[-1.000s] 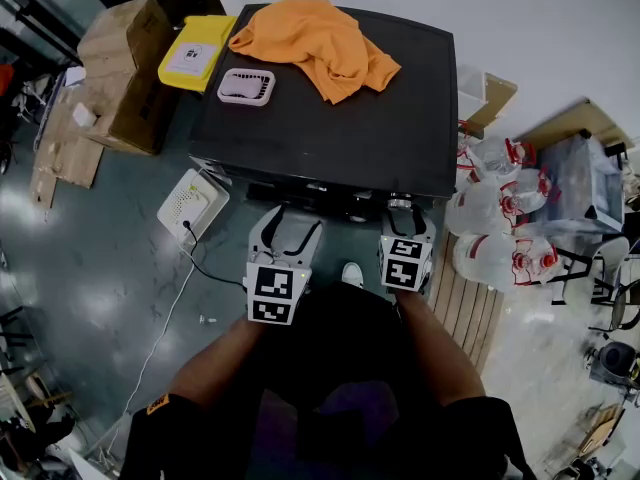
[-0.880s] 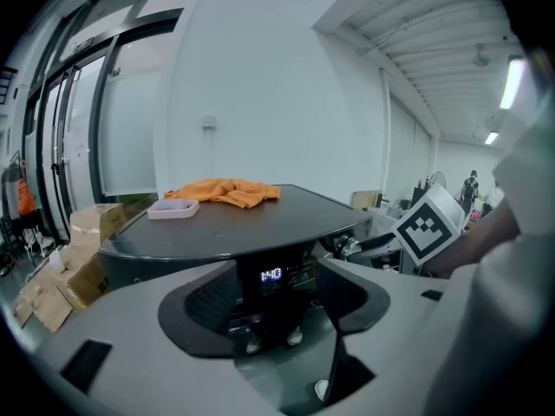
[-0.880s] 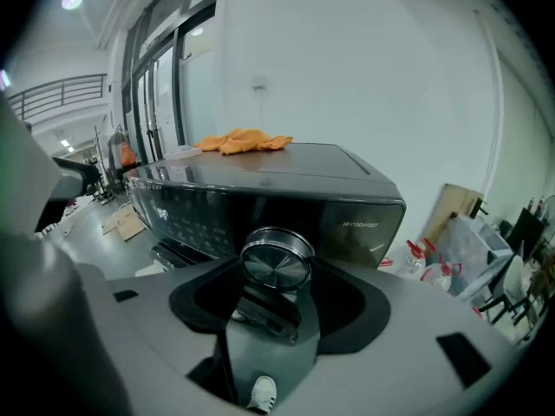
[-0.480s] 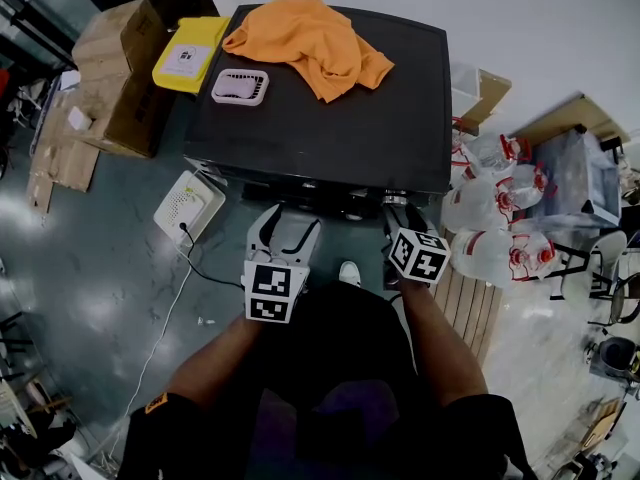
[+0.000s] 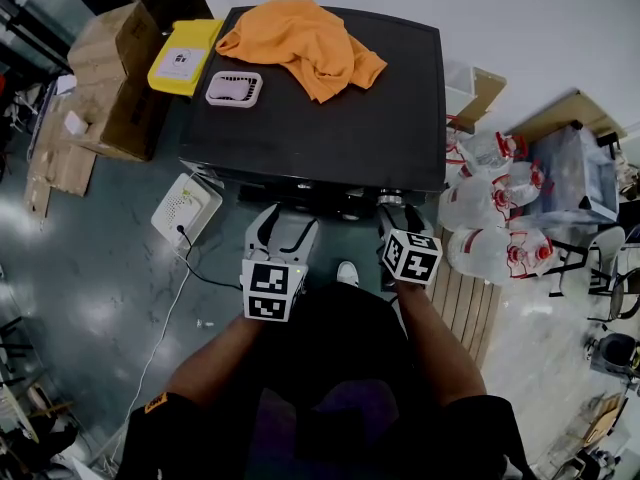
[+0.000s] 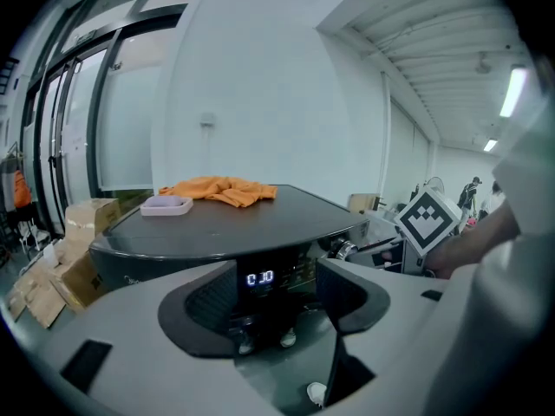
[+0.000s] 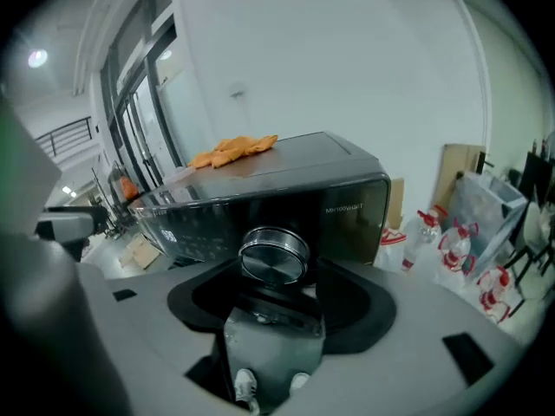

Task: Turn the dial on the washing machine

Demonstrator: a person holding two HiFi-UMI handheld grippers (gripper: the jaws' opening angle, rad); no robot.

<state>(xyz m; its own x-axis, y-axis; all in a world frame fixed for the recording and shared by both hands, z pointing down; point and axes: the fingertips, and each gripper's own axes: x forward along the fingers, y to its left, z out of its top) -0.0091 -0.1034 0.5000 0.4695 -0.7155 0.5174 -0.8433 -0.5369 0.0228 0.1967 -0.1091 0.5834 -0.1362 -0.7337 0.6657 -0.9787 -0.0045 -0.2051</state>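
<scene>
The black washing machine (image 5: 310,128) stands in front of me, seen from above in the head view. Its round silver dial (image 7: 273,254) sits at the right end of the front panel, and it also shows small in the left gripper view as the dial (image 6: 344,250). My right gripper (image 7: 282,297) is rolled to one side with its jaws either side of the dial. The jaws are opening and the pads stand clear of the dial's rim. My left gripper (image 6: 273,306) is open and empty before the lit display (image 6: 260,277). In the head view the left gripper (image 5: 283,230) and right gripper (image 5: 396,208) both hang at the front panel.
On the lid lie an orange cloth (image 5: 300,43) and a small white tray (image 5: 234,89). A yellow box (image 5: 183,58) and cardboard boxes (image 5: 105,78) stand to the left, a white device (image 5: 187,206) with a cable lies on the floor, and bagged water bottles (image 5: 490,208) crowd the right.
The right gripper has rolled at the dial, so its marker cube now sits tilted. The left gripper has stayed in place.
</scene>
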